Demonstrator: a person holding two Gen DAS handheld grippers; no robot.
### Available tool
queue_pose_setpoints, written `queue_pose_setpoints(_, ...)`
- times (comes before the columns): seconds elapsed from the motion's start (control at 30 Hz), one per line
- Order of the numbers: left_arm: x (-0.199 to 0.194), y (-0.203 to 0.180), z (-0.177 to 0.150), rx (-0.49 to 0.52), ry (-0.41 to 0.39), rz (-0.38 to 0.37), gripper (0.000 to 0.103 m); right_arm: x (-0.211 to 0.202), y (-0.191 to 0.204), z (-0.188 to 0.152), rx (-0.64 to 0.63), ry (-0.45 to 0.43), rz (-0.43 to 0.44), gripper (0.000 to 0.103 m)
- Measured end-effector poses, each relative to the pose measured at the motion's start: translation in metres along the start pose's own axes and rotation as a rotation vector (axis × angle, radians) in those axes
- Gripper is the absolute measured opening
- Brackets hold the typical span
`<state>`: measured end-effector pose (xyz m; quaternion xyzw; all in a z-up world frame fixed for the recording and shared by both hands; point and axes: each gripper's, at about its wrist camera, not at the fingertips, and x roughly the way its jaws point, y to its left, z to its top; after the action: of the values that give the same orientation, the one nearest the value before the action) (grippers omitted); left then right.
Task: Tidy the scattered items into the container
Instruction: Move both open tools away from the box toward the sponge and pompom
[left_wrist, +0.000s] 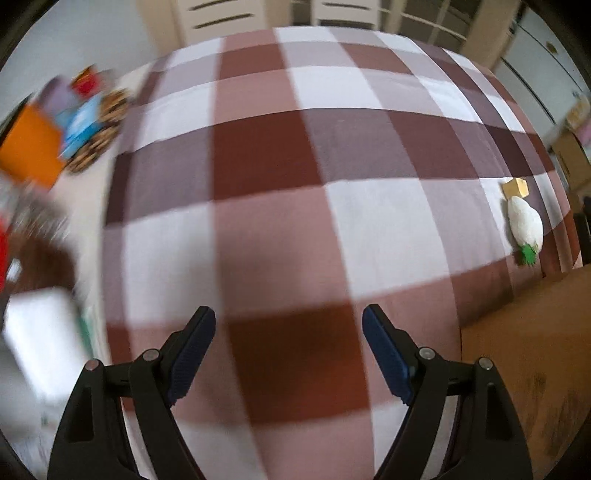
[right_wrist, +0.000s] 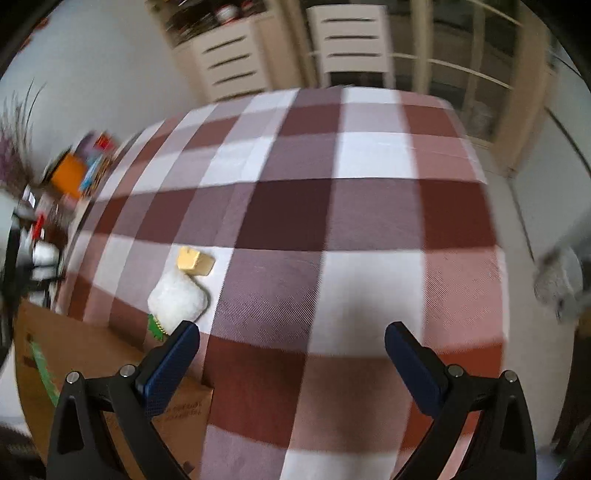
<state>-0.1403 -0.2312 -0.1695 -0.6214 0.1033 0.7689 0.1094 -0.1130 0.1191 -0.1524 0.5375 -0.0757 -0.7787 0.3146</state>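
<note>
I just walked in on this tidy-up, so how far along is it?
Nothing looks done: the yellow wedge-shaped block and the white plush radish with green leaves lie touching on the checked tablecloth, beside the brown cardboard box. Nothing is in hand: the left gripper and right gripper are open and empty. Both items remain to be boxed.

Checked cloth (right_wrist: 332, 229): woven, matt, a fine diagonal weave seen close up. White toy (right_wrist: 177, 299) lying on it: fuzzy plush. Yellow block (right_wrist: 194, 262) touching the toy: smooth, faintly glossy. Cardboard box (right_wrist: 85, 354) beside the cloth: matt brown. Tool pads (right_wrist: 166, 373): blue, finely textured; arms matt black plastic.
</note>
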Motion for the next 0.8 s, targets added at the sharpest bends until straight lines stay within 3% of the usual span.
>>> queue_pose_setpoints(0.23,0.053,-0.051,0.069,0.195,0.042,-0.050,0.083,0.075,0.048,0.032,-0.226,0.142,0.160,0.103)
queue_pose_setpoints(0.47,0.073,-0.089,0.109,0.295,0.058,-0.079,0.083,0.109,0.091,0.051,-0.282,0.223,0.366,0.103)
queue_pose_setpoints(0.63,0.074,-0.103,0.127,0.311,0.051,-0.107,0.083,0.127,0.123,0.042,-0.418,0.264,0.270,0.103)
queue_pose_setpoints(0.8,0.077,-0.125,0.140,0.395,0.049,-0.087,0.083,0.131,0.125,0.023,-0.628,0.251,-0.067,0.103)
